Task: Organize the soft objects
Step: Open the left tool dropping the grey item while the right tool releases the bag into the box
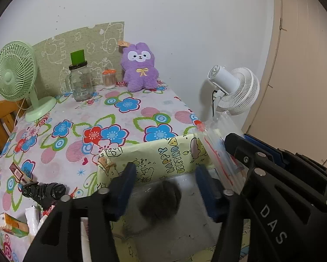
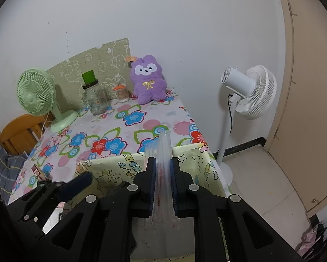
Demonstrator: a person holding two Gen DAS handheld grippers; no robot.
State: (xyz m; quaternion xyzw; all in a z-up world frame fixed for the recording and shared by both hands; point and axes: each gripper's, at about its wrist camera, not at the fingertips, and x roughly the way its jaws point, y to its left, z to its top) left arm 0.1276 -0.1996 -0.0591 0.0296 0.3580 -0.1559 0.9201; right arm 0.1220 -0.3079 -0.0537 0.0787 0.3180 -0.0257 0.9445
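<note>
The right fingers (image 2: 163,185) clamp a clear plastic bag (image 2: 162,152) above the yellow box (image 1: 154,159) while the left fingers (image 1: 163,187) gape over a dark fluffy thing (image 1: 161,198) inside (seemingly just dropped), leaving the purple plush (image 1: 140,67) on the bench (image 1: 119,118).

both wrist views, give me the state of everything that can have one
left gripper: open, over the box
right gripper: shut on clear zip bag
box: open, grey fuzzy thing inside
glass jar: upright, lidded
purple plush: sitting upright against wall
green fan: upright
</note>
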